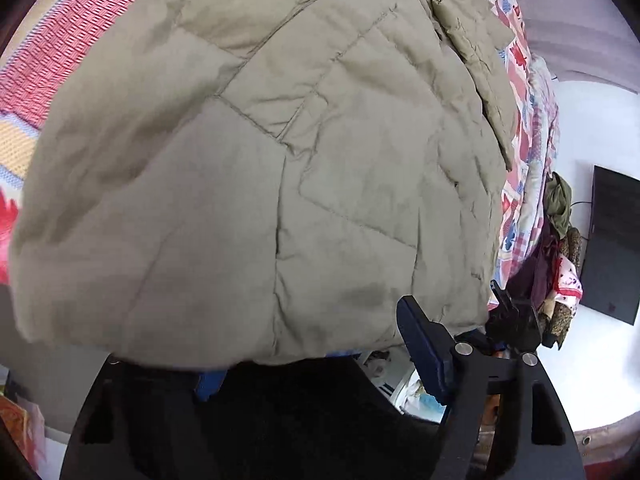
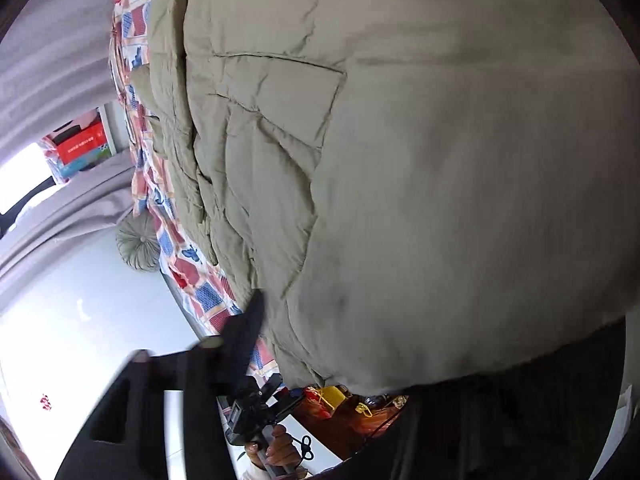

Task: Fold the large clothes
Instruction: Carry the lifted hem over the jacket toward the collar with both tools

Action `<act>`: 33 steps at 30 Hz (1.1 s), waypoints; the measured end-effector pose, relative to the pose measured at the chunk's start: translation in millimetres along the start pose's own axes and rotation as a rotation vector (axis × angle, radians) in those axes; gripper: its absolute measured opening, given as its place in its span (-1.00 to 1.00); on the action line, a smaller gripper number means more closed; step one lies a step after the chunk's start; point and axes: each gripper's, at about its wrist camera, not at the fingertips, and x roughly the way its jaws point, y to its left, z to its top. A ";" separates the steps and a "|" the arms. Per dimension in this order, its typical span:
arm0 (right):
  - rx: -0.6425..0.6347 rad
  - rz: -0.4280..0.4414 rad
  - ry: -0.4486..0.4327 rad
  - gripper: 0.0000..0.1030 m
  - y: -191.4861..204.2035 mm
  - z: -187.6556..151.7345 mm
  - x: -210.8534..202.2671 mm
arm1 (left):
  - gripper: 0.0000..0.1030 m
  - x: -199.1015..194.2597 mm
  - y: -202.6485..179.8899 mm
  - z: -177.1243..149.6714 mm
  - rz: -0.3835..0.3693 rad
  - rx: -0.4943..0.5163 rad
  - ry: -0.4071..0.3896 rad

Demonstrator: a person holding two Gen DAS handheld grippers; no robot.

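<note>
Khaki quilted jacket (image 1: 256, 184), seemingly lifted

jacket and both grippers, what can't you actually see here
- Left wrist view: the jacket drapes over the left gripper; one finger shows, the other is buried, so grip unknown.
- Right wrist view: the right gripper likewise; the visible finger is blurred.
- Both views: jacket's outline cut off by frame edges.

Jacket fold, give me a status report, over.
Left gripper: one finger under the jacket hem, grip unclear. Right gripper: same, half hidden. Jacket lies bunched on patterned bedspread. Nothing blocking.
</note>
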 end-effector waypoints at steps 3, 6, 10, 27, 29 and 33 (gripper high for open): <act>-0.013 0.091 0.006 -0.41 9.6 0.4 -1.7 | 0.69 -13.3 8.5 -3.7 0.010 0.010 0.024; -0.040 0.152 0.017 -0.41 24.7 0.7 -1.9 | 0.72 -19.0 20.6 -10.5 -0.021 -0.003 0.054; -0.064 0.201 0.031 -0.41 41.9 2.2 -1.2 | 0.72 -3.3 36.6 -17.3 -0.071 -0.054 0.118; -0.040 0.042 0.032 0.22 30.0 15.4 -1.5 | -0.20 6.8 -12.3 13.3 -0.184 -0.007 -0.036; -0.023 0.028 0.023 0.25 23.1 18.6 -0.6 | -0.56 5.7 -16.3 18.6 -0.145 0.011 -0.043; -0.052 -0.071 -0.006 -0.62 20.3 22.3 -2.0 | -0.68 -4.0 -27.8 26.7 -0.071 0.071 -0.082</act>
